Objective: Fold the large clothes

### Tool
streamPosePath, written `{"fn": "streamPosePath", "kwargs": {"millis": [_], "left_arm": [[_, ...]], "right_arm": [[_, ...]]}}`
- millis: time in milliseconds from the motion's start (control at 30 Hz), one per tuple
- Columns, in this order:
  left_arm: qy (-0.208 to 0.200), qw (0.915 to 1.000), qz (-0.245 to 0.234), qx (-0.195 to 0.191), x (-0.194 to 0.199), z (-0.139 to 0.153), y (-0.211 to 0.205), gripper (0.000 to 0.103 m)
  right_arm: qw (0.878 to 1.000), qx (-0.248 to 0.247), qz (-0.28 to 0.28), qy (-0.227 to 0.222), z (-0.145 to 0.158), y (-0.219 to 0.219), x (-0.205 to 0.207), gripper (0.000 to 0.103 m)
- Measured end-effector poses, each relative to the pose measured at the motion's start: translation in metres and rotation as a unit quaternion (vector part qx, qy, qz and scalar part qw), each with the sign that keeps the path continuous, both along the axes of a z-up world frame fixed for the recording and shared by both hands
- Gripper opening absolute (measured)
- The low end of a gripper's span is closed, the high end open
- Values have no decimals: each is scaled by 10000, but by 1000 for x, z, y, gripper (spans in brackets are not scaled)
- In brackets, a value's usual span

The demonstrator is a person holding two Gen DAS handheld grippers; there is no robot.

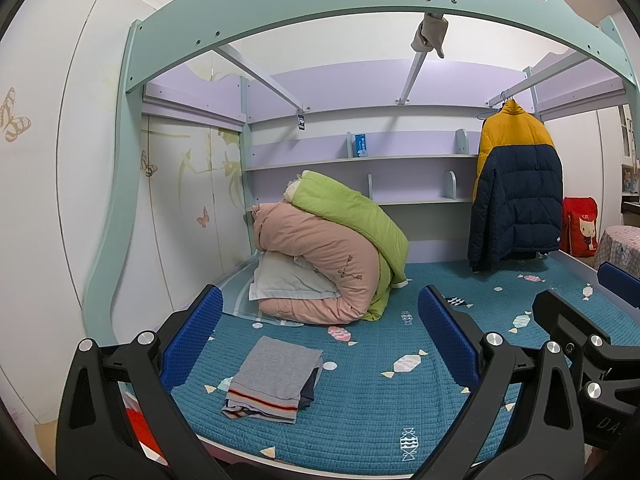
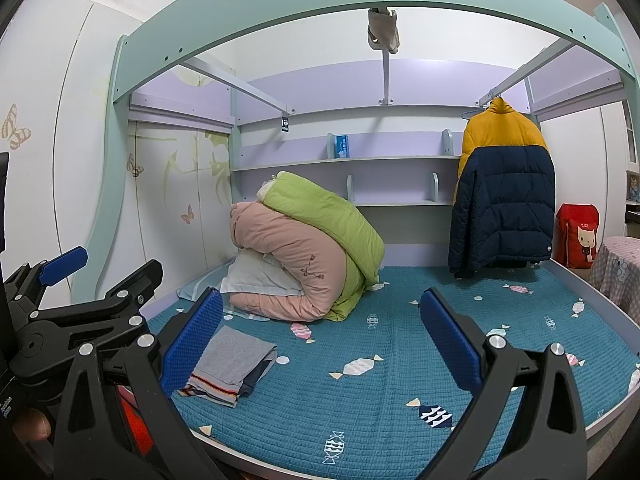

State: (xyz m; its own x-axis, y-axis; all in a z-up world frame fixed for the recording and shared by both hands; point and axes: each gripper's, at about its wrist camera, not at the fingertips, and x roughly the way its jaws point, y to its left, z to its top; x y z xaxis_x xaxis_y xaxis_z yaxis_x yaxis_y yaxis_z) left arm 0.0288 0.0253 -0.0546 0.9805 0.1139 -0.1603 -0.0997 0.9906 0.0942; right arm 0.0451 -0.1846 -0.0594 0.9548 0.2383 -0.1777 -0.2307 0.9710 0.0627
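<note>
Clothes lie folded in a small stack on the bed, grey top layer with striped hems showing at the near edge, toward the bed's front left. Your left claw hangs above the quilted blue cover with its jaws spread wide and nothing between them; from its camera the stack sits between the two blue pads. Your right claw is likewise wide apart and empty, and in its view the stack lies just beside its left pad. The two claws are near each other, side by side, each showing at the edge of the other's view. Behind the stack, a pink quilt and a green quilt are bundled over a pale pillow near the back-left corner. A jacket, yellow above and navy below, hangs from a rail at the bed's right, well apart from the stack. A red bag stands beyond the bed on the right.
</note>
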Motion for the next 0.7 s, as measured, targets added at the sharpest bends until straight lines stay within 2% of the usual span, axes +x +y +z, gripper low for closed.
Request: {"fn": "streamPosePath", "kwargs": {"millis": [700], "left_arm": [[14,10000,3,10,-1,-2,3,98]], "right_arm": [[10000,19,-33,14,1,5,-2,95]]}}
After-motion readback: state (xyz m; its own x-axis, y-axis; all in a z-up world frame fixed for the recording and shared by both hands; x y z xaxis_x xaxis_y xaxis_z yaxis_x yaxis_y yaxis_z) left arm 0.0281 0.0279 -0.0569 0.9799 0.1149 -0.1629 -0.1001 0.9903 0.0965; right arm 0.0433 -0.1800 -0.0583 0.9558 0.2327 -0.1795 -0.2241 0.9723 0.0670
